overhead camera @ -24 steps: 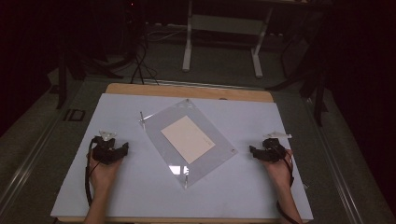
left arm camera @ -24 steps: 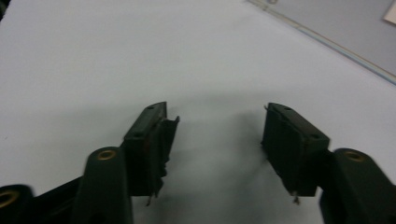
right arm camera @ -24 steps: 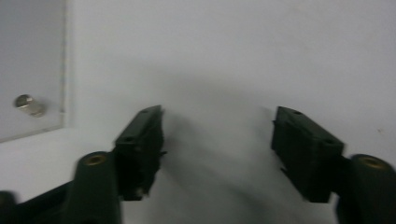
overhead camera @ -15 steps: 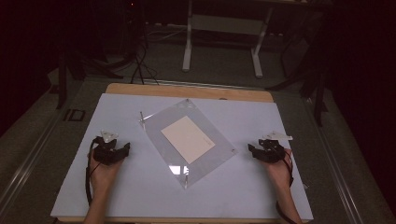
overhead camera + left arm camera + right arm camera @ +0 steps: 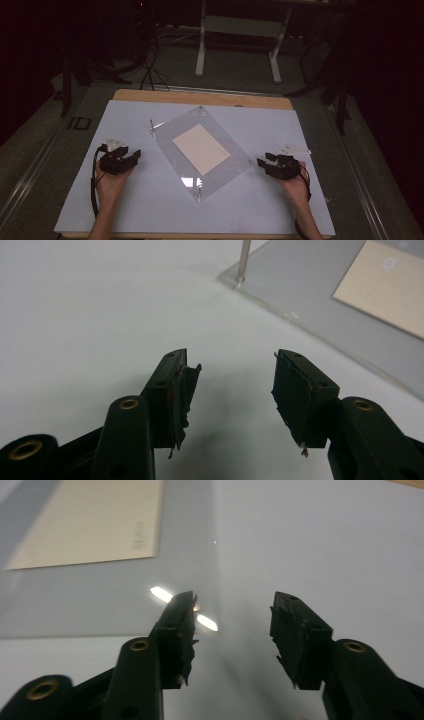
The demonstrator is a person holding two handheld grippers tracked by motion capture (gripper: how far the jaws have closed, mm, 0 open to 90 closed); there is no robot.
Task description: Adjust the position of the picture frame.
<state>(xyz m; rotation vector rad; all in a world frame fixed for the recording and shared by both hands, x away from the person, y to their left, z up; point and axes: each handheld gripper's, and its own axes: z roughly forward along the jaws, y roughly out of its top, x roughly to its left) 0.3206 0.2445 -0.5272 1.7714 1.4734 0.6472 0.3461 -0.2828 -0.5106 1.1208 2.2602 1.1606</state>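
A: What fills the pale table [image 5: 150, 210]?

B: Largest is a clear acrylic frame [image 5: 220, 172], lying flat and turned diagonally at the centre, a cream card [image 5: 201, 149] sandwiched inside. Metal standoff pins [image 5: 151, 124] at its corners probably clamp the sheets together, though the dim light makes that uncertain.

A: And the tongs?

B: The left gripper [image 5: 131, 156] and right gripper [image 5: 264, 163] rest either side of the frame, near its edges but apart from it, jaws spread and empty, likely poised to take it from both sides.
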